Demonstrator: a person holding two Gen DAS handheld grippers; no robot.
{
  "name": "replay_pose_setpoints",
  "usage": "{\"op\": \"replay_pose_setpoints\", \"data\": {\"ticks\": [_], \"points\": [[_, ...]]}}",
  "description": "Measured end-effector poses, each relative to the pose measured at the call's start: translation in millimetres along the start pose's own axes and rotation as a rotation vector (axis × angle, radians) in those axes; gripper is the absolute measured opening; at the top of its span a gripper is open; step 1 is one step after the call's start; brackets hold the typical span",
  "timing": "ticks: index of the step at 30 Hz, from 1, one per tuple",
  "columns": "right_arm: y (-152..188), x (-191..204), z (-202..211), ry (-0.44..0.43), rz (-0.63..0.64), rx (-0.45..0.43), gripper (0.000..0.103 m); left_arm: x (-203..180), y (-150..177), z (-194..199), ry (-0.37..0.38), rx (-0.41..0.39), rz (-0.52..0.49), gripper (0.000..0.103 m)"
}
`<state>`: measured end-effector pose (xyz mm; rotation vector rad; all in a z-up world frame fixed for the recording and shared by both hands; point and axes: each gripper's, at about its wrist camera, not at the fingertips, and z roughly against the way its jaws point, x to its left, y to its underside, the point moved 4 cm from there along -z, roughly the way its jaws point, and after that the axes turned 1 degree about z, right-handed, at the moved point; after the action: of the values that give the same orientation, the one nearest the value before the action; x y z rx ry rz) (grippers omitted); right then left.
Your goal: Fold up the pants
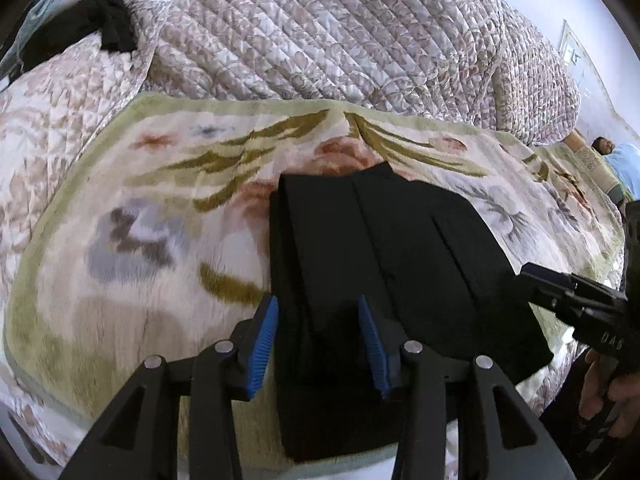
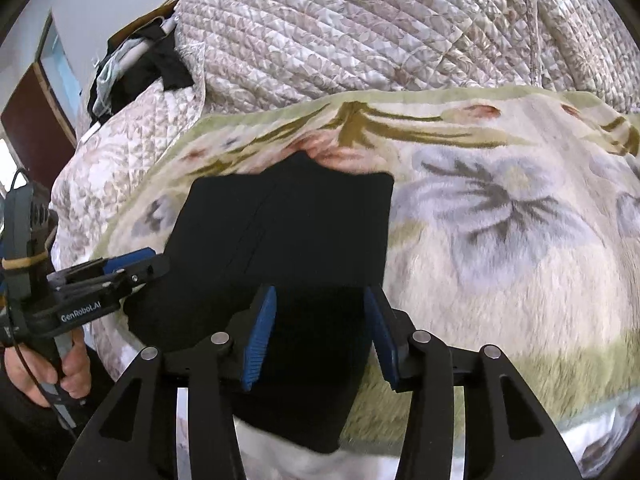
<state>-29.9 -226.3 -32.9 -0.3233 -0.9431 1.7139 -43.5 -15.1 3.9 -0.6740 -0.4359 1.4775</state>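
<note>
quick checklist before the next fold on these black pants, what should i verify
1. Pants lie flat in a folded stack on the floral blanket: ok.
2. Left gripper jaws apart, pads not pressing cloth: ok.
3. Right gripper jaws apart, nothing pinched: ok.
4. Both grippers sit at the near edge of the pants, one toward each side: ok.
5. Blanket bare beyond the far edge for folding over: ok.
6. Whether the layers underneath are aligned: cannot tell.
</note>
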Motion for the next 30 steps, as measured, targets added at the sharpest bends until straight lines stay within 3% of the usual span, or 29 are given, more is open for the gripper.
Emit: {"op": "replay_pose_setpoints", "data": {"ticks": [9,17,26,30], "points": [[-30,-24,-17,-0.045,-0.079,0.033,0.047,-2,-30,-15,0.015,-0.009,-0.029,0.055],[-31,-36,-38,-0.088,-0.14,0.057,0.047,3,-30,-32,0.042,0.001,0.005,0.06],[-25,-38,-45,-0.169,-0.21,0.067,0.047,28,-17,-42,0.23,0.04,0.172,0.066],[-14,-33,-39,-0.213,-0.2,0.077,0.047,28,-2,-35,0.276,0.041,0.185,0.066]]}}
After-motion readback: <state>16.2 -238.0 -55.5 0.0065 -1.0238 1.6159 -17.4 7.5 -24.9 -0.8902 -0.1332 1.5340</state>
